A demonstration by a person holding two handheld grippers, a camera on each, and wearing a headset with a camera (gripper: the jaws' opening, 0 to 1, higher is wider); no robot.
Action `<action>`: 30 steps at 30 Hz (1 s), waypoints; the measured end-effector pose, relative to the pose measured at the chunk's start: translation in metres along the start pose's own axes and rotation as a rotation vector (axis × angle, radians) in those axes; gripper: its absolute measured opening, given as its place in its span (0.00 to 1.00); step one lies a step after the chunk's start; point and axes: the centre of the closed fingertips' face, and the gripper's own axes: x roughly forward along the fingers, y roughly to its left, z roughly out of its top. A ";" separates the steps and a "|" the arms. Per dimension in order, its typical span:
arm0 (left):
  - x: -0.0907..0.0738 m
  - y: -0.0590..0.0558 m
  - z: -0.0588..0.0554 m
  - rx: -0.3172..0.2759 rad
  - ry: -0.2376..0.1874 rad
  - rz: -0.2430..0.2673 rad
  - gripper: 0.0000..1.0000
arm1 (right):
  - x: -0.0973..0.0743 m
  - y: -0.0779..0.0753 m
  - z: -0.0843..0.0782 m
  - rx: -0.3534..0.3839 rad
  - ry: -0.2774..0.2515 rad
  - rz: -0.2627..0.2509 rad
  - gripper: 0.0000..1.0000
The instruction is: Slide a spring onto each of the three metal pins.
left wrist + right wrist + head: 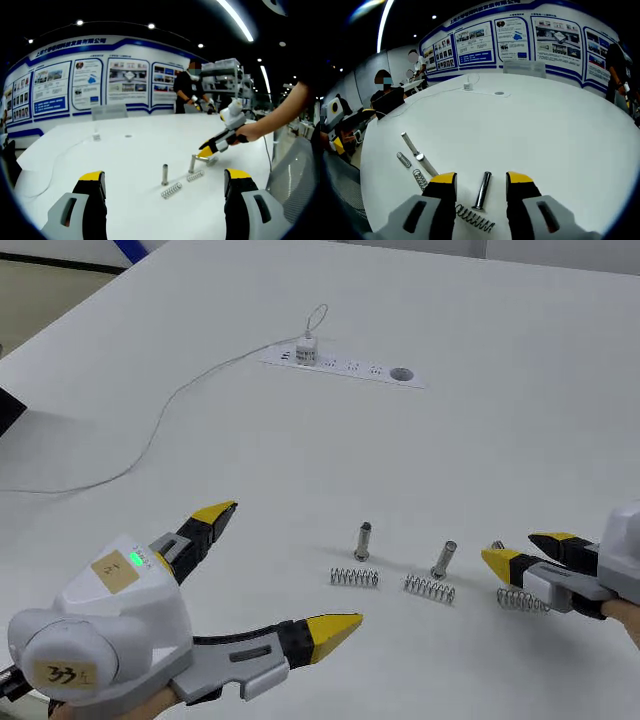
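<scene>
Right tongs (481, 178) gape around one upright pin (482, 191).

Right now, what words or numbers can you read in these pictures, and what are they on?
"33", then a mark I cannot make out: handwritten on the tan sticker at the back of the left gripper.
Too small to read: the scribble on the second sticker on that gripper.
Too small to read: the printed marks on the white strip on the table.
Too blurred to read: Chinese characters on the wall banner and posters.
</scene>
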 end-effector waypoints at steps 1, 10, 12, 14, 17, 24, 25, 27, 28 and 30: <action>0.000 0.000 0.000 0.001 0.000 -0.001 1.00 | 0.002 0.000 -0.002 0.004 0.011 -0.004 0.39; -0.003 0.014 0.001 -0.034 -0.014 0.047 1.00 | 0.011 -0.004 -0.010 0.010 0.063 -0.030 0.32; -0.003 0.015 -0.001 -0.038 -0.008 0.050 1.00 | 0.013 -0.004 -0.011 0.004 0.074 -0.034 0.30; -0.002 0.013 -0.002 -0.035 -0.004 0.045 1.00 | 0.015 -0.003 -0.011 0.003 0.081 -0.034 0.28; -0.001 0.011 -0.003 -0.029 0.000 0.037 1.00 | 0.018 -0.004 -0.013 -0.018 0.105 -0.043 0.27; 0.000 0.008 -0.004 -0.028 0.008 0.025 1.00 | 0.018 -0.010 -0.015 -0.054 0.150 -0.064 0.20; 0.000 0.007 -0.004 -0.026 0.010 0.023 1.00 | 0.017 -0.010 -0.016 -0.072 0.159 -0.065 0.20; 0.000 0.005 -0.006 -0.019 0.017 0.015 1.00 | 0.016 -0.007 -0.016 -0.068 0.163 -0.058 0.19; 0.001 0.004 -0.006 -0.018 0.020 0.010 1.00 | 0.016 -0.007 -0.016 -0.066 0.166 -0.059 0.19; 0.001 0.003 -0.007 -0.015 0.024 0.004 1.00 | 0.016 -0.005 -0.015 -0.074 0.170 -0.057 0.17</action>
